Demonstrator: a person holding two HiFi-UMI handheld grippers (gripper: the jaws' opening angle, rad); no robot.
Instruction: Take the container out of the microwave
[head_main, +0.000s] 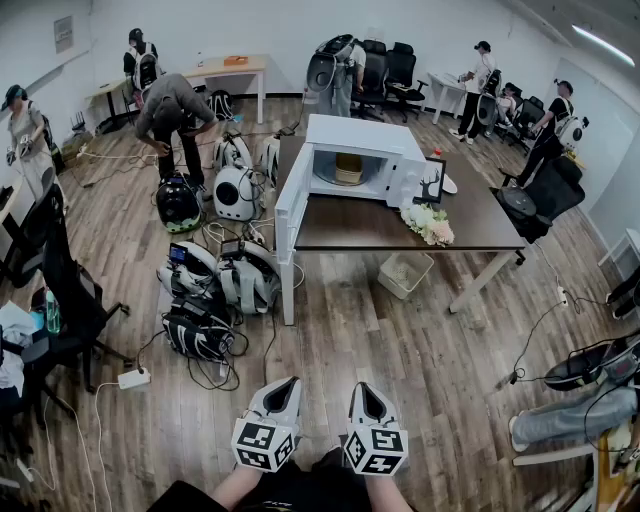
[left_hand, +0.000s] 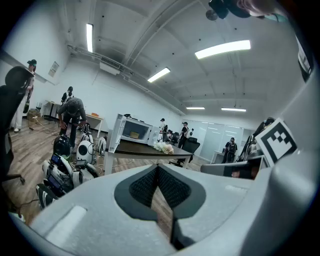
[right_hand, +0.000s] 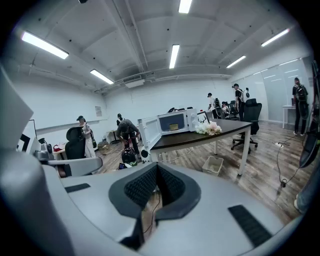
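A white microwave (head_main: 355, 160) stands on a dark table (head_main: 380, 225) across the room, its door (head_main: 293, 195) swung open to the left. A pale yellow container (head_main: 348, 168) sits inside it. Both grippers are far from it, held low over the wooden floor near me. The left gripper (head_main: 280, 388) and the right gripper (head_main: 366, 392) are side by side, both shut and empty. The left gripper view shows its tips (left_hand: 158, 167) meeting, with the microwave (left_hand: 132, 131) small in the distance. The right gripper (right_hand: 156, 167) also faces the microwave (right_hand: 175, 121) and container (right_hand: 173, 127).
Flowers (head_main: 428, 224) and a small picture frame (head_main: 432, 185) sit on the table by the microwave. A white bin (head_main: 405, 273) stands under it. Backpack-like gear and cables (head_main: 215, 285) litter the floor to the left. Office chairs (head_main: 60, 290) and several people stand around.
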